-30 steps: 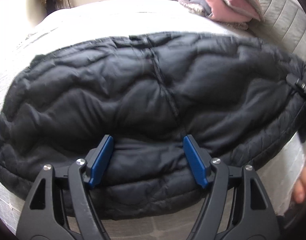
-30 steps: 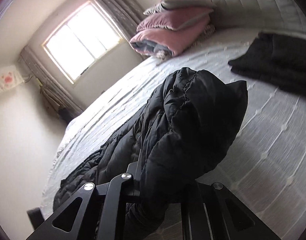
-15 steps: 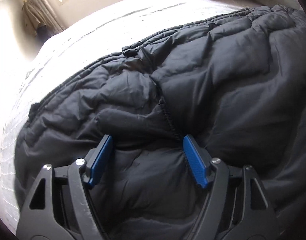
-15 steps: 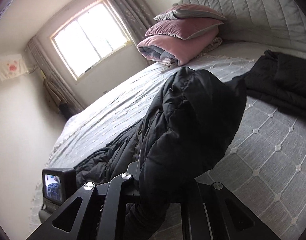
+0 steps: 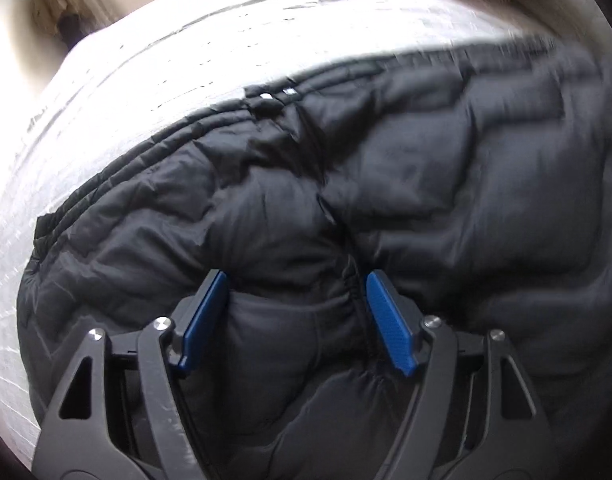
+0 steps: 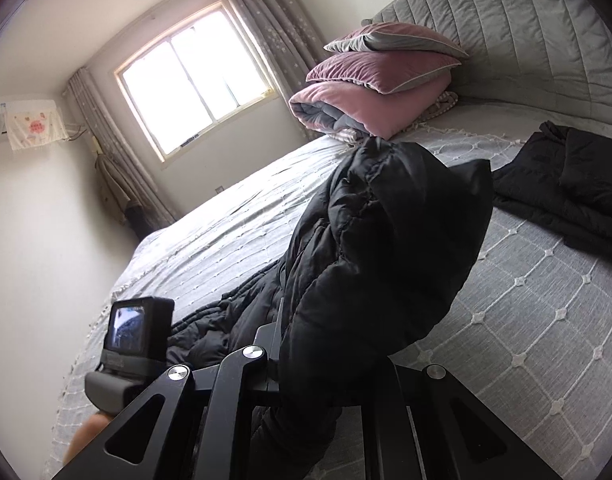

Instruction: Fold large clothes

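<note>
Folding black quilted puffer jacket (image 5: 405,200) spread on grey stitched bedspread (image 6: 545,320). Right gripper (image 6: 325,376) jaws clamped on lifted jacket end. Left gripper (image 5: 298,316) jaws apart over seam, nothing pinched. Best: bite thick seam fully, lift both ends level, avoid slippery shell sliding out.

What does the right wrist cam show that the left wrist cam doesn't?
Right wrist only: the window, the stacked pink pillows, a second dark garment near the headboard, and the right gripper shut on a lifted part of the black puffer jacket.
Left wrist only: the left gripper open above the flat quilted panel, blue pads apart.
Both: the jacket and the grey bedspread.
</note>
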